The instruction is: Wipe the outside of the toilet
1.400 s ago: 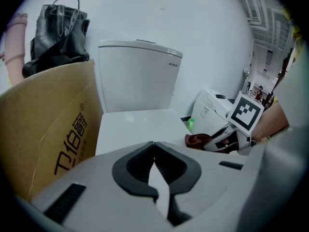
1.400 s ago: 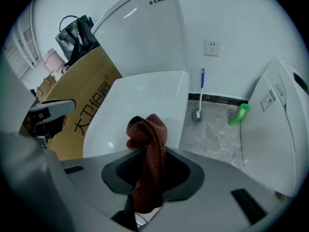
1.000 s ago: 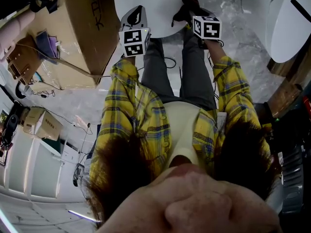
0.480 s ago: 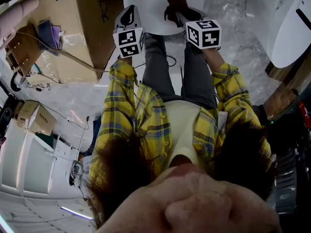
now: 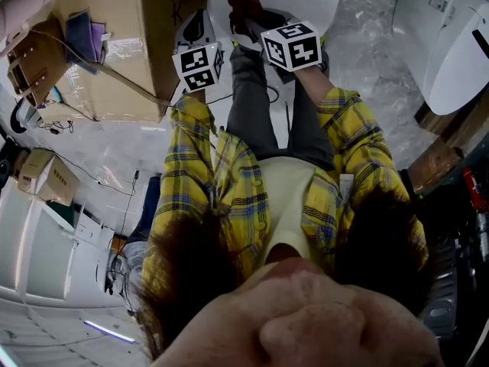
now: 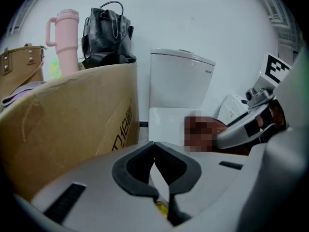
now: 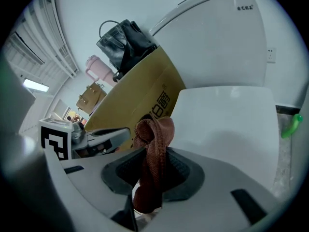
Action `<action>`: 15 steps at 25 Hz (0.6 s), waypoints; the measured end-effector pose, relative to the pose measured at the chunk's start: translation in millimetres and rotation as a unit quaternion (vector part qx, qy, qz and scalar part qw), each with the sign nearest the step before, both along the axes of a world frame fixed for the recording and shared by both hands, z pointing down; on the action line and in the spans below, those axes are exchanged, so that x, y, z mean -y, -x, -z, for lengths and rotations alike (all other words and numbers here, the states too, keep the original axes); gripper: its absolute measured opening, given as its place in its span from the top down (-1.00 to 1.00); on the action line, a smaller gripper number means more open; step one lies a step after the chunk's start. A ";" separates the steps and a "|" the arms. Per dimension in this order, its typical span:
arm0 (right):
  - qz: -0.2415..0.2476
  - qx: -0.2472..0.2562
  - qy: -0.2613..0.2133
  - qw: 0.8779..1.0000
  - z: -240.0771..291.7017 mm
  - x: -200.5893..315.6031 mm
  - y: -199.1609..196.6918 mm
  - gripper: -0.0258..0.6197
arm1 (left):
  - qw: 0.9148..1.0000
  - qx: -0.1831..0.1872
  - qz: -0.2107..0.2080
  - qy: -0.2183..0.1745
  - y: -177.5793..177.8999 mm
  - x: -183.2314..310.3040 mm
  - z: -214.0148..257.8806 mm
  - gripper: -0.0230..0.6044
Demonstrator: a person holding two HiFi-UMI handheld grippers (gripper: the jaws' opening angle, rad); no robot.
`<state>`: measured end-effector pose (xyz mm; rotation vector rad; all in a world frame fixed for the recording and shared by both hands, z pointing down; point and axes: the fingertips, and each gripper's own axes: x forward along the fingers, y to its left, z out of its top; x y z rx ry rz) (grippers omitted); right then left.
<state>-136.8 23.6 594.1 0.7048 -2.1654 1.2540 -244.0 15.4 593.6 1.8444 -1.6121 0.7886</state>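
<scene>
Over the closed lid of the white toilet [image 7: 227, 124], the right tongs [image 7: 153, 158] are clenching a bunched brown cloth [image 7: 153, 134], which is sticking up past the pads; whether it is touching the lid cannot be told. Just beside them, the left tongs [image 6: 154, 149] are pressing their tips together with nothing between, pointing at the toilet's lid and tank. Next to the toilet a large cardboard box [image 6: 67, 120] is standing, with a black bag [image 6: 106, 33] and a pink tumbler [image 6: 62, 42] showing above its top edge.
</scene>
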 end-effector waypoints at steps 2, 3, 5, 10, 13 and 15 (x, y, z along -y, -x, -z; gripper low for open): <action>0.007 -0.001 0.003 1.000 -6.0 -2.9 14.4 0.56 | 1.000 0.003 -0.001 0.002 4.7 -3.4 -0.6 0.90; 0.011 -0.004 0.003 1.000 -10.2 -3.9 20.4 0.56 | 1.000 0.005 -0.003 0.004 6.5 -5.3 -1.4 0.90; 0.018 -0.016 -0.003 1.000 -20.7 -4.4 29.6 0.56 | 1.000 0.004 -0.007 0.005 8.8 -8.0 -2.9 0.90; 0.040 -0.055 0.003 0.998 -55.1 -8.2 38.0 0.56 | 1.000 0.000 -0.012 0.009 10.0 -12.2 -4.9 0.90; 0.050 -0.076 0.021 0.996 -74.0 -17.2 36.1 0.56 | 1.000 -0.001 -0.014 0.010 10.4 -13.3 -6.5 0.90; 0.067 -0.089 0.019 0.994 -81.5 -24.3 33.4 0.56 | 1.000 -0.002 -0.014 0.011 10.3 -12.9 -7.3 0.90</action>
